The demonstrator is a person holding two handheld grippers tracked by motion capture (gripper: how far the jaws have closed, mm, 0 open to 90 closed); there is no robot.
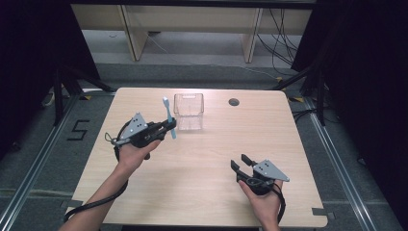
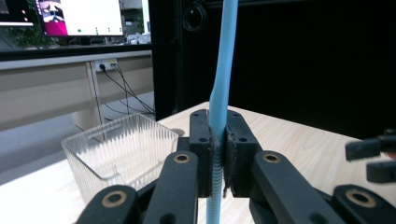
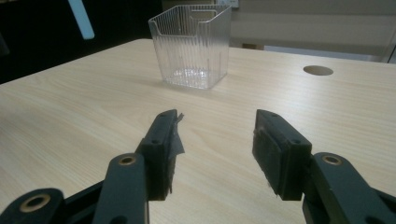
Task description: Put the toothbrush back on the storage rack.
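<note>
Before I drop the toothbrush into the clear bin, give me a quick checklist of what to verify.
1. Grip: left gripper shut on the toothbrush, handle clamped between the pads: ok.
2. Toothbrush roughly upright in the jaws: ok.
3. Bin upright, mouth open, nothing inside: ok.
4. Toothbrush over the bin mouth: not ok, it is beside the bin's left wall.
5. Right gripper open, holding nothing, well apart from the bin: ok.
6. Table bare between grippers and bin: ok.

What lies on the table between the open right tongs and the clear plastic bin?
Nothing: in the right gripper view, bare wooden table runs from the right tongs to the clear plastic bin.
</note>
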